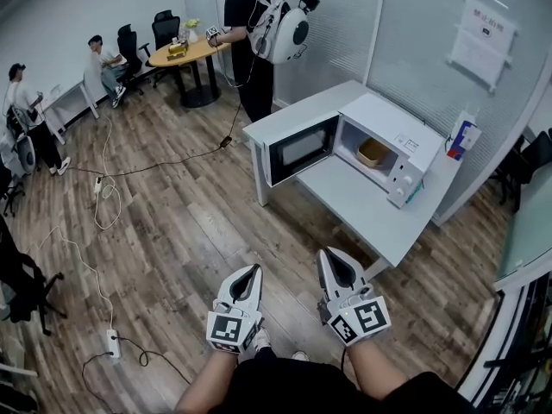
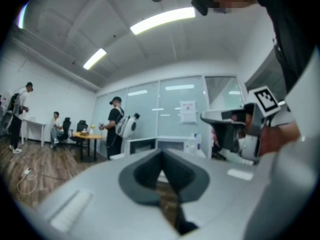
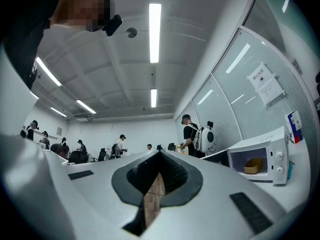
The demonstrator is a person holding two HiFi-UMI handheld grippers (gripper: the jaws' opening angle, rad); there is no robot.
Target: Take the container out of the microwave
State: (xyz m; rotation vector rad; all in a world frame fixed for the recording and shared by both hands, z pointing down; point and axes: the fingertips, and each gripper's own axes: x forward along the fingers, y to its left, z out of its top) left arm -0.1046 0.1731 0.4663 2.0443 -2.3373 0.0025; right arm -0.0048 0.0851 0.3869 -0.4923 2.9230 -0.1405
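Note:
The white microwave stands on a white table with its door swung open to the left. A tan container sits inside the cavity; the right gripper view shows the container too, far right. Both grippers are held low over the wood floor, some way short of the table. My left gripper is shut and empty, jaws meeting at the tip. My right gripper also has its jaws together, with nothing between them.
A person with a white backpack stands at the table's far corner. Cables and a power strip lie on the floor at left. A blue and white carton stands right of the microwave. Glass partitions run behind the table.

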